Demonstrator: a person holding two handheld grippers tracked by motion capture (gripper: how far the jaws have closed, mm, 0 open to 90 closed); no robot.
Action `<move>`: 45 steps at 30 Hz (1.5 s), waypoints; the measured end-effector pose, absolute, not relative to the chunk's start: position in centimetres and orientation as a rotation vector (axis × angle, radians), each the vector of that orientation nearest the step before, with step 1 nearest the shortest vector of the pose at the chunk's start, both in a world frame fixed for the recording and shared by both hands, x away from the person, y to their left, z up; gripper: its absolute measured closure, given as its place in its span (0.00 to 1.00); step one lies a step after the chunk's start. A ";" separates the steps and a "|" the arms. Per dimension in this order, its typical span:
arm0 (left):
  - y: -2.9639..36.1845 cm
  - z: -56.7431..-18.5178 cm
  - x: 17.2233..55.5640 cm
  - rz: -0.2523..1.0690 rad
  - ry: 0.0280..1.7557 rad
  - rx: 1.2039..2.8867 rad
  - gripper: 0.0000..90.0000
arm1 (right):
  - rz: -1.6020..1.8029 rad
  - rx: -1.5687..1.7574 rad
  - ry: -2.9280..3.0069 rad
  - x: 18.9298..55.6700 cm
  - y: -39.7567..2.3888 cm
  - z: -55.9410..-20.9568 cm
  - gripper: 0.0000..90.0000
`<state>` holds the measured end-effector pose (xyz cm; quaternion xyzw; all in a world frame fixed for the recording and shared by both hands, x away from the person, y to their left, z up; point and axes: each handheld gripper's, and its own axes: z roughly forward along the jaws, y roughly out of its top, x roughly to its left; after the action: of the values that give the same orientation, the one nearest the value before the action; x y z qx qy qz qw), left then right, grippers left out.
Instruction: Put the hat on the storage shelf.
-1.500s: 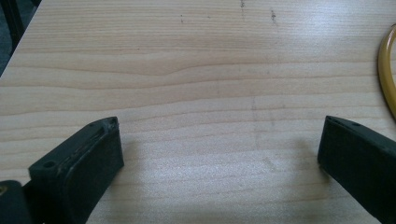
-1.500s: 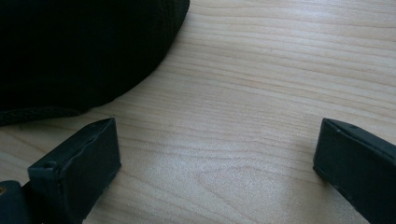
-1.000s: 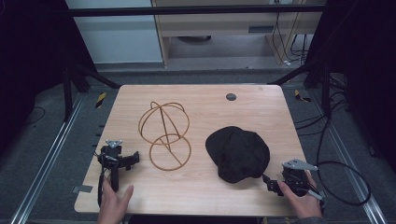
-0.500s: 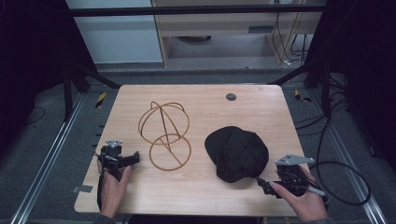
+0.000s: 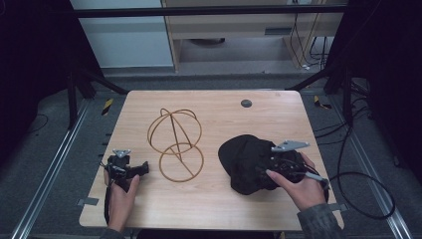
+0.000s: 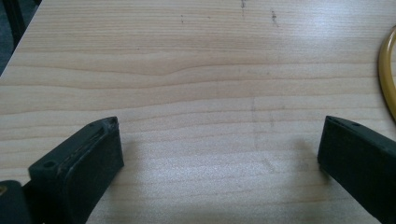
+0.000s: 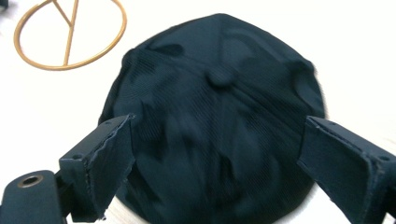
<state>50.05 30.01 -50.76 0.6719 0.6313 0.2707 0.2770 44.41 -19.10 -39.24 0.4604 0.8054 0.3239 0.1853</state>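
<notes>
High view: a black cap (image 5: 247, 163) is seen on the wooden table (image 5: 214, 204), right of a gold wire stand (image 5: 175, 143). The right gripper (image 5: 272, 172) is held wide open over the cap's crown. The left gripper (image 5: 133, 169) is spread wide above bare wood, beside the stand's base ring.

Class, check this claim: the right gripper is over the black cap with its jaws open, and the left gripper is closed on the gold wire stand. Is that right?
One part is wrong. The left gripper is open over bare table, holding nothing; the gold wire stand lies off to its side, as the left gripper view shows. The right gripper is indeed open over the black cap.
</notes>
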 end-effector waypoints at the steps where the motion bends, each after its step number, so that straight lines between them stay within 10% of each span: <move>1: 30.0 -50.8 50.0 0.727 1.695 1.804 0.00 | 0.913 1.297 2.269 44.4 -19.1 -39.2 0.11; 15: 30.0 -50.8 50.0 0.726 1.694 1.804 0.00 | 0.779 1.346 2.362 47.8 -17.5 -40.3 0.11; 31: 29.9 -50.8 50.0 0.726 1.691 1.809 0.00 | 0.936 1.338 2.459 48.4 -19.3 -41.4 0.81; 45: 30.3 -50.7 50.1 0.703 1.640 1.849 0.00 | 1.042 1.398 2.431 48.0 -21.2 -39.4 0.94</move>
<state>50.07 30.25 -50.73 0.6904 0.6122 0.2626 0.2821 47.97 -21.16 -39.44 0.4661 0.8102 0.3474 0.0749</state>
